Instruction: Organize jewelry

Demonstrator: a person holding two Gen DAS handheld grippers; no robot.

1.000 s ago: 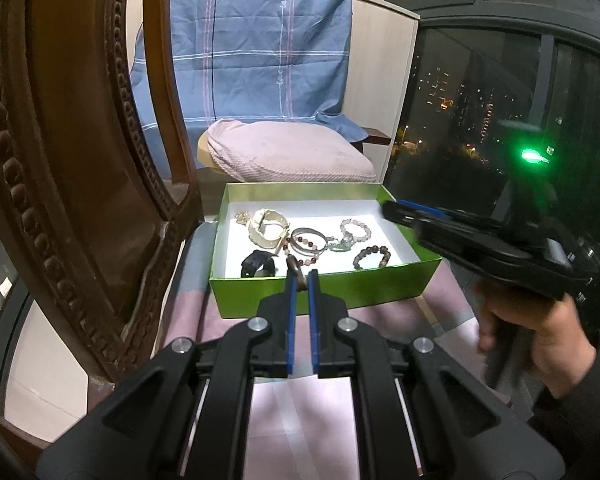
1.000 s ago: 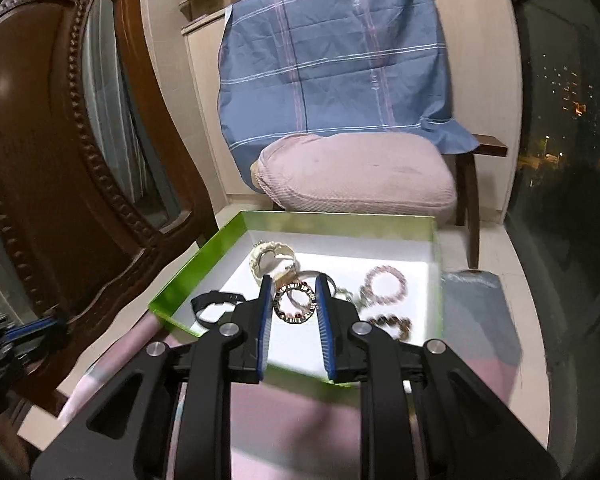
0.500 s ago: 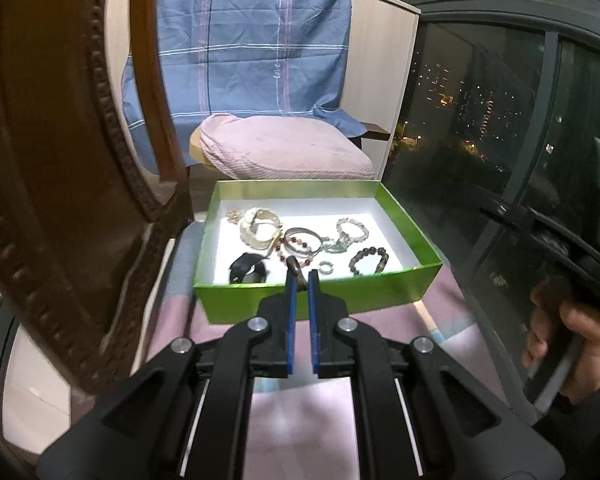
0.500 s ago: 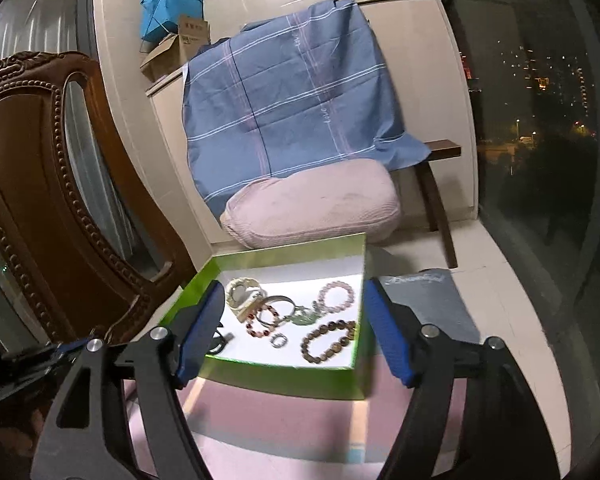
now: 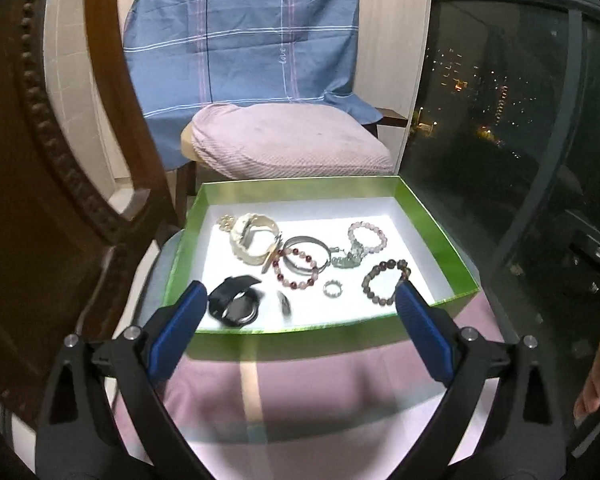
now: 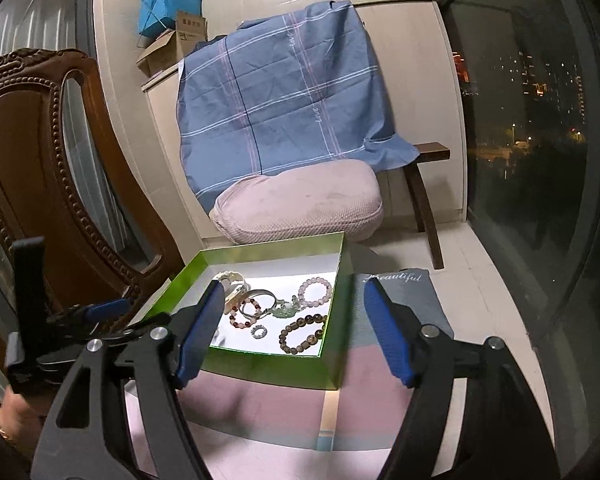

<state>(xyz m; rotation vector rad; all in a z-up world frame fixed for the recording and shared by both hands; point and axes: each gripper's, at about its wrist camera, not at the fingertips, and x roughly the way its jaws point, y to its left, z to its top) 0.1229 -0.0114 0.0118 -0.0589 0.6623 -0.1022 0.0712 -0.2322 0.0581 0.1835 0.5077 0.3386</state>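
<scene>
Both black grippers with blue pads stand wide and empty: the left gripper (image 5: pixel 298 308), low in its frame, has just sprung open over the near wall of the shallow green cardboard box (image 5: pixel 328 330); the right gripper (image 6: pixel 296 332) gapes too. Inside the box at centre frame lie a cream bangle (image 5: pixel 252 240), a black watch (image 5: pixel 236 300), a brown bead bracelet (image 5: pixel 384 282) and a small silver ring (image 5: pixel 333 289).

Jewelry (image 6: pixel 284 316) inside green box (image 6: pixel 336 364)
</scene>
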